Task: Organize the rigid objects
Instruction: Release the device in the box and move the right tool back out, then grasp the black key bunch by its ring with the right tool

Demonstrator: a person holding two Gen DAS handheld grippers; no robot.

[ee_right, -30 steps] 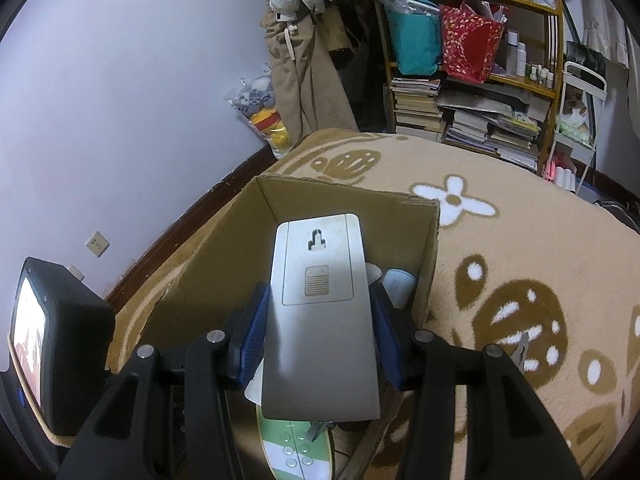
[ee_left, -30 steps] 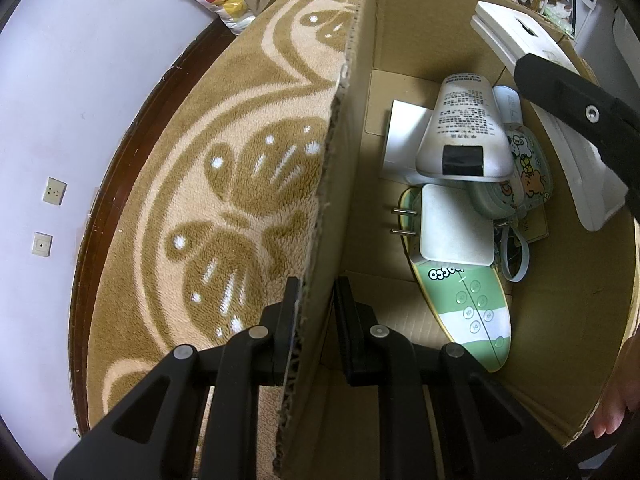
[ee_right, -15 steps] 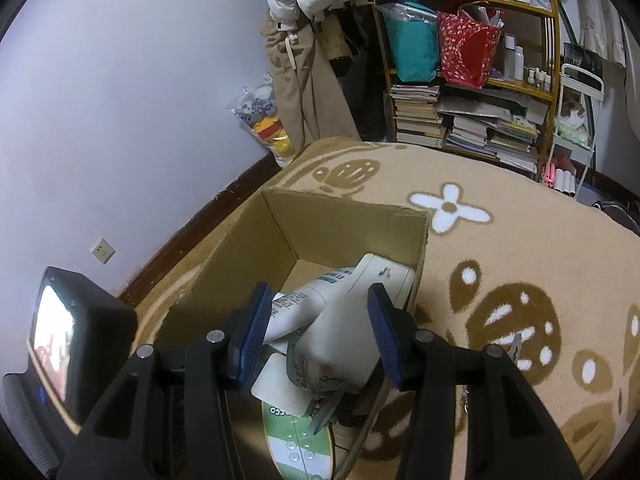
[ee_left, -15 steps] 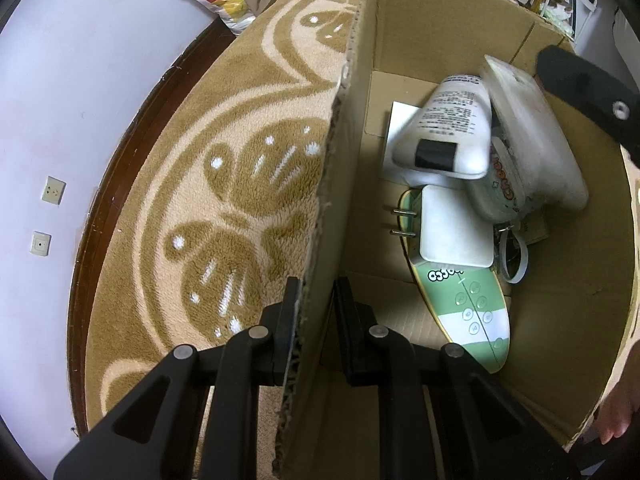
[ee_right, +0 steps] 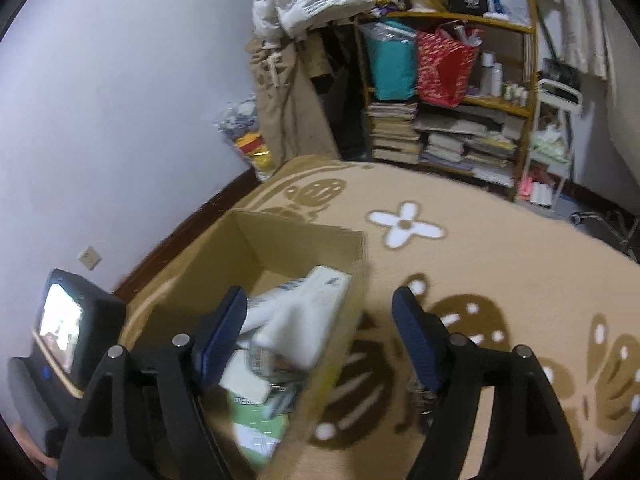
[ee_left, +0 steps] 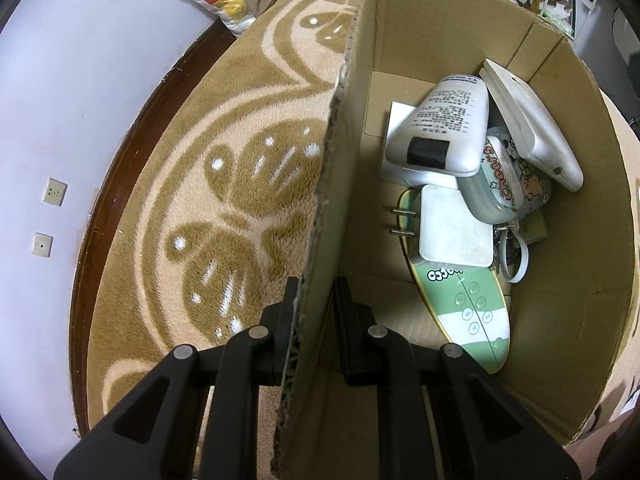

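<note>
Right gripper, jaws wide apart and empty, hangs above the open brown cardboard box, with the flat white plastic device below-left, long axis pointing away; left gripper clamps the box wall.

The left gripper is clamped on the near wall of the cardboard box, one black finger outside the wall and one inside. The right gripper hovers above the box's right wall, its blue-padded fingers spread wide and holding nothing
</note>
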